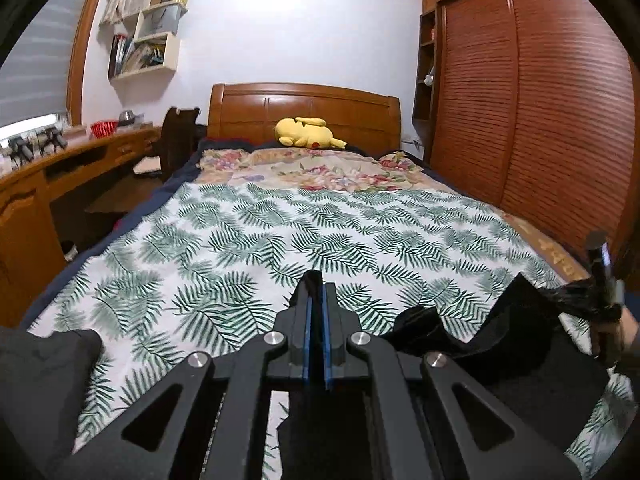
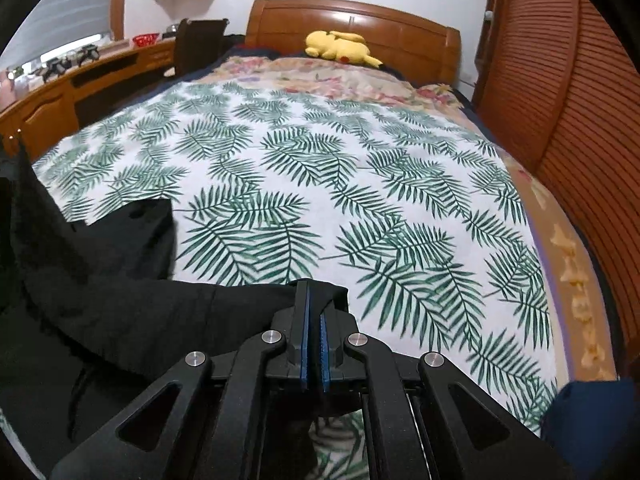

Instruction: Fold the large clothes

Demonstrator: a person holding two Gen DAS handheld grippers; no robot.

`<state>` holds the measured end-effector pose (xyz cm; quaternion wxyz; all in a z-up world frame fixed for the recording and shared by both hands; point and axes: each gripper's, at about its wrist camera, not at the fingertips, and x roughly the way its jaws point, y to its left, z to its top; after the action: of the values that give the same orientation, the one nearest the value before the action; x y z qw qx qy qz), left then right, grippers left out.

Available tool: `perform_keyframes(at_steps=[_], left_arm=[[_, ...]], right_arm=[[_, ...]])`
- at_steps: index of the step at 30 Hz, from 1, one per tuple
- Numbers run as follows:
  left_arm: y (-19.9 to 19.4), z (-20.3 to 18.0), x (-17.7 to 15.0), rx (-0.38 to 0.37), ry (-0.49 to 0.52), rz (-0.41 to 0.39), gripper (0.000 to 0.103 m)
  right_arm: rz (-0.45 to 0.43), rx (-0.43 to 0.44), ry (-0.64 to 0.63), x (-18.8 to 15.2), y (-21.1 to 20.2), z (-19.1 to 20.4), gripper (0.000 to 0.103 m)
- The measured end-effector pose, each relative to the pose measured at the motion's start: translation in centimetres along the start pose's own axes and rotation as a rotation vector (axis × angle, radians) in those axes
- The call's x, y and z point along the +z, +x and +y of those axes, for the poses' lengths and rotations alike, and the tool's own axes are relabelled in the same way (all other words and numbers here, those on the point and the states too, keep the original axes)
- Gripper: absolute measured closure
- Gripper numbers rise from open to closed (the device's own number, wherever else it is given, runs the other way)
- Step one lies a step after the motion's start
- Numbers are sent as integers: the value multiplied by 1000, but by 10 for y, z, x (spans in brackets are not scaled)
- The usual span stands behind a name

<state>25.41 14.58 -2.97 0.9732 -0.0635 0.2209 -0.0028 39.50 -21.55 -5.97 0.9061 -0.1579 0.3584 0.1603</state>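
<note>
Two grippers clench one black garment over the palm-leaf bedspread: the left gripper pinches a fold at its blue pads, the right gripper nips a corner, cloth draping between them near the bed's foot.

Black garment cut off at left edge; its lower part behind the hand-held gripper — unseen

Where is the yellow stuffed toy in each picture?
Left wrist view: the yellow stuffed toy lies at the middle, against the wooden headboard.
Right wrist view: the toy lies near the top, slightly right of middle.
Shared landmark: the headboard behind it, at the far end of the leaf-print sheet.
</note>
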Motion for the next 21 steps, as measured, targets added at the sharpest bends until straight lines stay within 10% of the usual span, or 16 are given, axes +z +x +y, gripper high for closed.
perform_keyframes(at_steps=[11,14,18,21], left_arm=[[-2,2,0,-77,-25,20,92],[-7,0,-1,-77,-4,25,85],[-12,-2,-3,-96,4,32,80],[-13,-5,-5,-107,12,40,77]], right_arm=[[124,-22,43,15,39,8,96],[119,-21,41,20,35,13,83],[119,-41,46,27,30,16,34],[98,-34,84,33,22,11,32]])
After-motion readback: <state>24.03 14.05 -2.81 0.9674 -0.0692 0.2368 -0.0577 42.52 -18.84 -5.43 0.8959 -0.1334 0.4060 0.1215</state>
